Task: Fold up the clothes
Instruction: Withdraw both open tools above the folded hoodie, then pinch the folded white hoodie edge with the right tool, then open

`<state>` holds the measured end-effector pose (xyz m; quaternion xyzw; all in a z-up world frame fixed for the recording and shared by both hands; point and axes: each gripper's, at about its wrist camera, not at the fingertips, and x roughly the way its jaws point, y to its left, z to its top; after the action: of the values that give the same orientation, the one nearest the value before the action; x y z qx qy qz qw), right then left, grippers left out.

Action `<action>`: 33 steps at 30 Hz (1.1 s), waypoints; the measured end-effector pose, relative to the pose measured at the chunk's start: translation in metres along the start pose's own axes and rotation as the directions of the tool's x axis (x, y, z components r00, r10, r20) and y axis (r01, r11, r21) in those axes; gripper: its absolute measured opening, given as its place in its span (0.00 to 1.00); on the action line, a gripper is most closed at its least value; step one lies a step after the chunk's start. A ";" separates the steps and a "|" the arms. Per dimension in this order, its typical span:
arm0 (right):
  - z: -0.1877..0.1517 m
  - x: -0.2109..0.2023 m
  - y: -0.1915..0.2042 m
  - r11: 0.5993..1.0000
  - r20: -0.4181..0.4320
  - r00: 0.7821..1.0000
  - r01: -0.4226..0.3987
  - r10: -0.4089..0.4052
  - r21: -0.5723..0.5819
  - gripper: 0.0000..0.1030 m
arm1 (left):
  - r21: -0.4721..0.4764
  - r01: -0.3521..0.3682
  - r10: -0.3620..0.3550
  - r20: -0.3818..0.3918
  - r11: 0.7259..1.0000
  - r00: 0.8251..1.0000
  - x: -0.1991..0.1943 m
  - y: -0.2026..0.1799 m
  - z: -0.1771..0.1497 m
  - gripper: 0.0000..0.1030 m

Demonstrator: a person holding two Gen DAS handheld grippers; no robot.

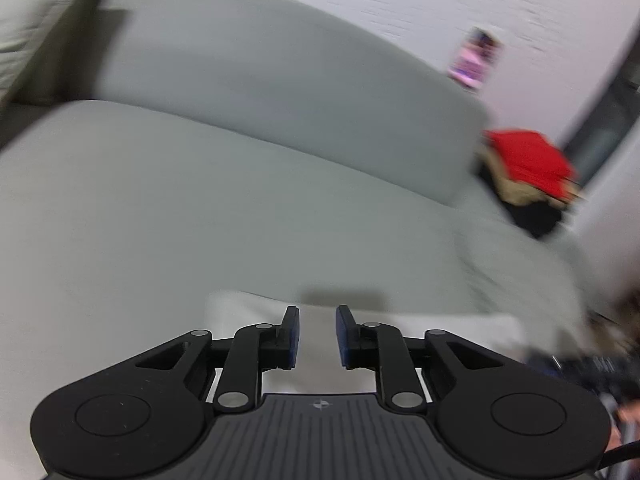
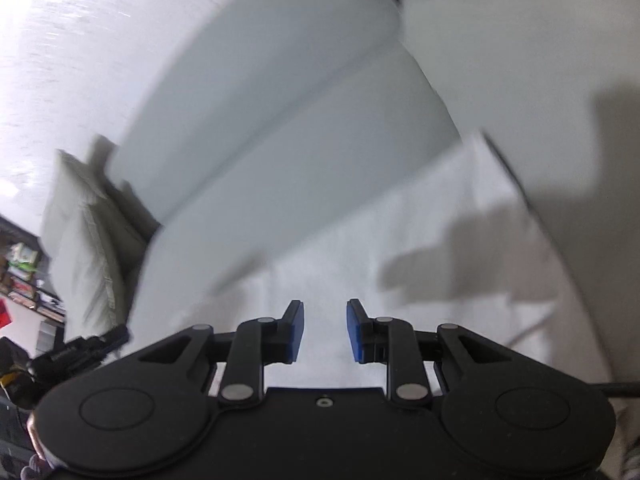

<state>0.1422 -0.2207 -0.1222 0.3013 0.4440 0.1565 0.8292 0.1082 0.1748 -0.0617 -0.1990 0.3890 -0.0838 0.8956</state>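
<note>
- My left gripper point(image 1: 318, 336): jaws apart w/ a narrow gap, nothing between the blue pads, not gripping. It hangs over the white cloth point(image 1: 248, 308).
- My right gripper point(image 2: 325, 330): jaws apart too, gap a bit wider, nothing pinched, pads clear of the fabric.
- White cloth point(image 2: 420, 232), right view: lies flat on the sofa seat point(image 2: 304, 152) toward its front edge, looks folded to a rectangle, one corner sharp at the far right; gripper shadow falls across it.
- Left view: cloth sits at the seat's front edge just beyond the fingers; only a strip shows, rest hidden by the gripper body.
- Sofa point(image 1: 224, 92) is pale grey-green, backrest along the back edge of the seat. Both views motion-blurred.
- Red garment point(image 1: 528, 156) on a tan/dark pile at the right end of the sofa, well apart from the white cloth.
- Light cushion point(image 2: 84, 240) at the sofa's left end.
- Pink-ish item point(image 1: 474, 60) on the wall, too blurred to ID.
</note>
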 end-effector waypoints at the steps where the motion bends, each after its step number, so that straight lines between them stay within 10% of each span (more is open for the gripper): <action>1: 0.003 -0.007 0.002 1.000 0.018 1.000 -0.008 0.008 -0.008 0.25 | -0.012 0.020 -0.021 -0.034 1.000 0.999 0.011 -0.004 -0.003 0.20; 7: 0.028 0.048 -0.034 0.993 -0.108 0.994 0.021 -0.008 0.119 0.27 | -0.001 -0.201 0.197 -0.183 0.980 0.963 0.073 0.014 -0.032 0.09; 10: 0.040 0.051 -0.075 0.967 -0.037 0.994 0.111 -0.106 0.228 0.03 | -0.065 -0.284 0.271 -0.159 0.956 0.949 0.049 0.040 -0.038 0.12; 17: 0.048 -0.015 -0.077 0.943 0.135 0.952 0.240 -0.276 0.230 0.15 | 0.103 -0.545 0.551 -0.029 0.832 0.834 -0.022 0.023 -0.039 0.06; 26: 0.007 -0.144 -0.003 0.994 0.200 0.977 0.052 -0.071 0.098 0.33 | 0.145 -0.424 0.409 0.123 0.894 0.904 -0.085 -0.057 -0.055 0.19; 31: -0.013 -0.091 -0.002 0.996 0.046 0.997 0.064 -0.067 0.067 0.37 | 0.185 -0.374 0.376 0.023 0.909 0.926 -0.016 -0.057 -0.081 0.23; 33: -0.021 -0.052 -0.009 0.993 -0.010 0.995 0.100 -0.099 0.057 0.35 | 0.239 -0.412 0.432 -0.040 0.879 0.901 0.018 -0.053 -0.091 0.26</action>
<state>0.0959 -0.2475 -0.1034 0.3017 0.4659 0.1034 0.8254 0.0544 0.0949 -0.1070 -0.0027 0.4517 0.0609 0.8901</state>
